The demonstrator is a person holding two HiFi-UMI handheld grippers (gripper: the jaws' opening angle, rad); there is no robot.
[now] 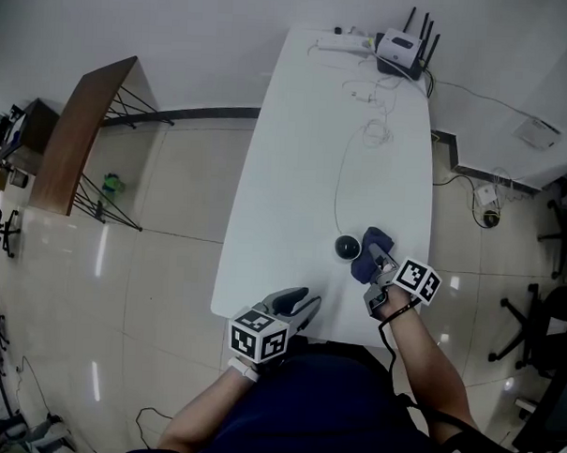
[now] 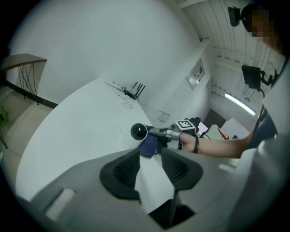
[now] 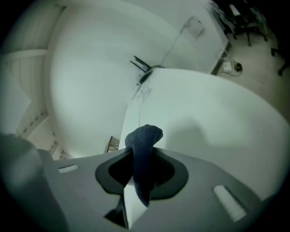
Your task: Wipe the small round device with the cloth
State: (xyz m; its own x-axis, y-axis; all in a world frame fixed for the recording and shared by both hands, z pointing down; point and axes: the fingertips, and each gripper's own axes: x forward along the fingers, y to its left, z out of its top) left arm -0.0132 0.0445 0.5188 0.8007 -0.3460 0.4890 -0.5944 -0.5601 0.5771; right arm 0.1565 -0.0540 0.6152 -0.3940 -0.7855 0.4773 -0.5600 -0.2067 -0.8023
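The small round black device [image 1: 347, 247] sits on the white table [image 1: 295, 174] near its front right, with a thin cable leading away from it. My right gripper [image 1: 381, 265] is shut on a dark blue cloth [image 1: 371, 252], which lies right beside the device on its right side. In the right gripper view the cloth [image 3: 142, 149] bulges up from between the jaws of that gripper [image 3: 141, 159]. My left gripper [image 1: 304, 303] hovers at the table's near edge, open and holding nothing. In the left gripper view the left gripper [image 2: 150, 157] looks toward the device [image 2: 139, 131] and the cloth [image 2: 148, 146].
A router [image 1: 401, 49] and a white power strip [image 1: 340, 42] stand at the table's far end, with a thin cable [image 1: 342, 172] running down the middle. A wooden shelf [image 1: 77, 132] stands on the floor to the left, office chairs [image 1: 542, 326] to the right.
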